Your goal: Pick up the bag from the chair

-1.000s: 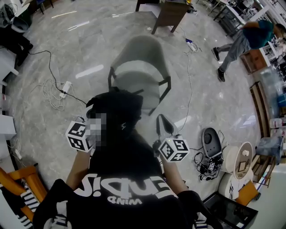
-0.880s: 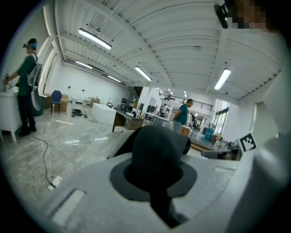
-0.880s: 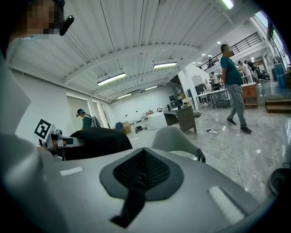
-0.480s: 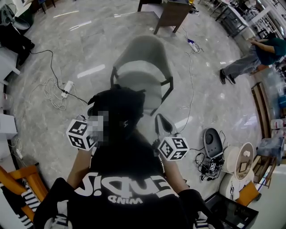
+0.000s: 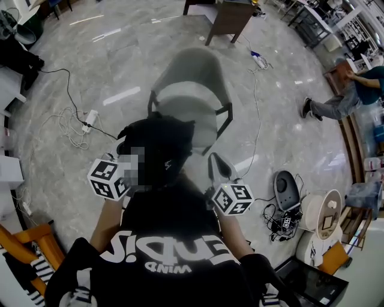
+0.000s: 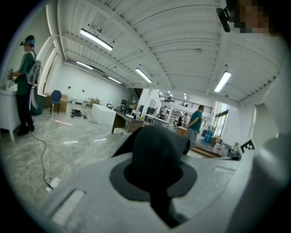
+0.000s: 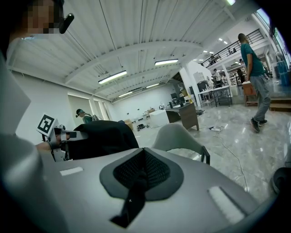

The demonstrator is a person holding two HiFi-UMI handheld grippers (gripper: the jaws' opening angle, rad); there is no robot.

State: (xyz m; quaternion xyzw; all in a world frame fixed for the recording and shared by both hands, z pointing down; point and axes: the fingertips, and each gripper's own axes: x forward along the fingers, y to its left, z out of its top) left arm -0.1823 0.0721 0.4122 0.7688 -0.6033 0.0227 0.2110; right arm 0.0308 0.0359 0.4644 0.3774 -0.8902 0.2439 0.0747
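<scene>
The black bag point(image 5: 157, 147) hangs clear of the grey shell chair point(image 5: 189, 90), just in front of its seat. My left gripper point(image 6: 159, 184) is shut on the bag point(image 6: 157, 148), whose dark fabric bulges up between the jaws. In the head view its marker cube point(image 5: 108, 178) shows at the bag's left and the jaws are hidden. My right gripper point(image 5: 218, 164) sits to the right of the bag, apart from it. Its jaws are shut with nothing between them point(image 7: 142, 160). The right gripper view shows the bag point(image 7: 101, 136) beside the chair point(image 7: 178, 135).
Cables and a power strip point(image 5: 89, 116) lie on the marble floor at the left. A dark desk point(image 5: 231, 18) stands behind the chair. A grey device point(image 5: 285, 189), a cable tangle and a spool point(image 5: 319, 211) are at the right. A person point(image 5: 354, 93) crouches far right.
The bag and both grippers have hardly moved. The person in the background has gone further right and lower down.
</scene>
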